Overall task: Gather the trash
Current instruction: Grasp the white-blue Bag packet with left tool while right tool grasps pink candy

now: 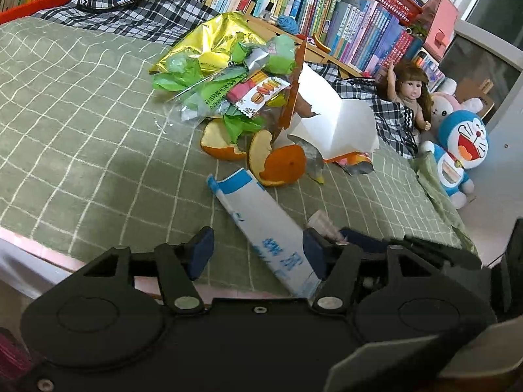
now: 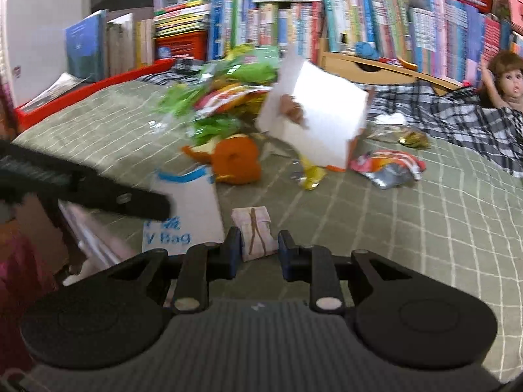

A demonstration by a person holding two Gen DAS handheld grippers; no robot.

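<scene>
Left wrist view is showing the left gripper [image 1: 258, 254] standing open around a white and blue bag [image 1: 261, 219] at lower centre, its right pad touching the bag, its left pad apart; the bag could be slipping off the green checked bedcover [image 1: 81, 114]. Right wrist view alone is showing the right gripper [image 2: 258, 248] closing its 2 pads on a small folded paper packet [image 2: 256, 232] at lower centre. Blur there is suggesting motion; the thin packet could be sliding out. Trash pile [image 1: 235, 75] is lying at upper centre.
</scene>
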